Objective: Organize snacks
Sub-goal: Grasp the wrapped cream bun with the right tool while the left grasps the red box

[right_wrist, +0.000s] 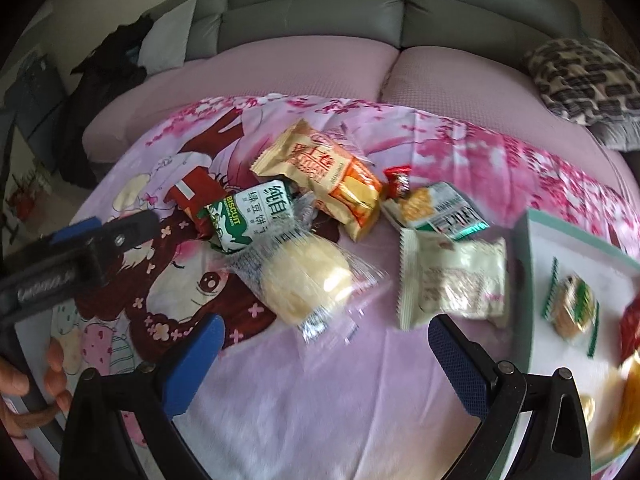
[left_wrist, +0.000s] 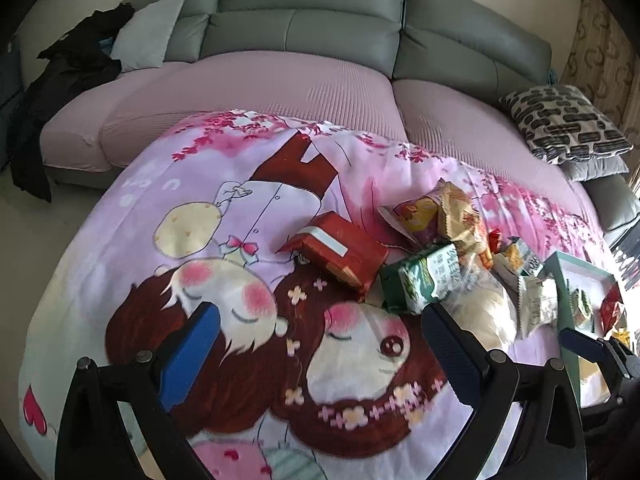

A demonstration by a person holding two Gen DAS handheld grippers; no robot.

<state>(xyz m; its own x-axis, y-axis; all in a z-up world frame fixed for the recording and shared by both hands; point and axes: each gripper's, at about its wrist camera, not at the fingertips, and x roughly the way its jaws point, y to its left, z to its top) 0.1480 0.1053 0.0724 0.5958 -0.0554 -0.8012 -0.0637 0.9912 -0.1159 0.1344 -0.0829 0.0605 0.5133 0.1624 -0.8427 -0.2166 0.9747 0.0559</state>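
Snack packets lie in a heap on a pink cartoon cloth. In the right wrist view I see a clear-wrapped bun (right_wrist: pixel 308 280), a green biscuit pack (right_wrist: pixel 244 216), an orange-tan packet (right_wrist: pixel 332 184), a white packet (right_wrist: pixel 452 280) and a red box (right_wrist: pixel 192 192). A teal-rimmed tray (right_wrist: pixel 532 280) at right holds a small wrapped snack (right_wrist: pixel 572 304). My right gripper (right_wrist: pixel 324 332) is open and empty, just short of the bun. My left gripper (left_wrist: pixel 320 316) is open and empty, near the red box (left_wrist: pixel 340 252) and the green pack (left_wrist: pixel 420 280). The tray (left_wrist: pixel 568 264) shows at far right.
A grey sofa with pink seat covers (left_wrist: pixel 248 84) runs behind the cloth. A patterned cushion (left_wrist: pixel 564 120) lies at right, dark clothing (left_wrist: pixel 72 64) and a grey cushion at left. The left gripper's body (right_wrist: pixel 80 248) reaches in at the left of the right wrist view.
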